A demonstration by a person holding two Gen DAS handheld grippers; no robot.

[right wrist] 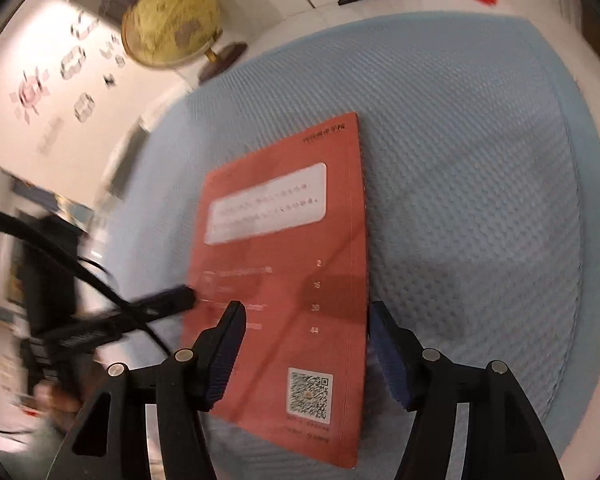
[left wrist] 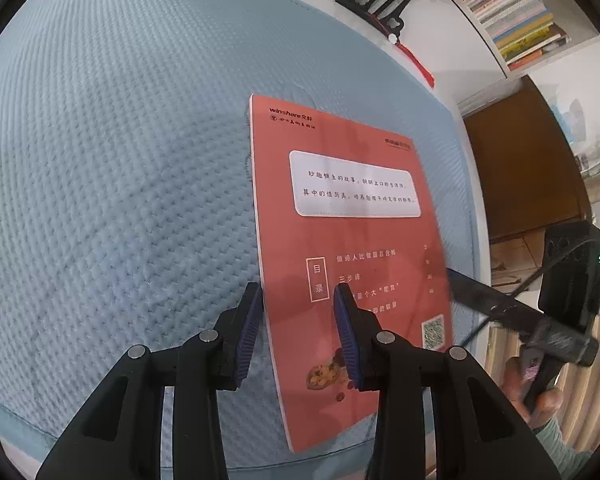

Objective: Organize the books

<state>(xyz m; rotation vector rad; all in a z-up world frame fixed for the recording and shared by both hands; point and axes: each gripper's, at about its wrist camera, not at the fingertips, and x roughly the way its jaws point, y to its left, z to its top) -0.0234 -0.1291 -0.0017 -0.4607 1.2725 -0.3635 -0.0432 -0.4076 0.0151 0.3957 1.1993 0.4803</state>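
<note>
Blue quilted mat [left wrist: 120,160] bears a red book [left wrist: 340,240]; both hand-held grippers [left wrist: 298,296] [right wrist: 306,312] spread, gripping nothing.

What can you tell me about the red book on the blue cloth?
The red book is a thin paperback that lies flat, back cover up, on the textured blue cloth. The cover bears a white text panel, a contents list with page numbers, a QR code and a small food picture. The grippers' fingers show over its near end, but whether any touches it cannot be told.
</note>
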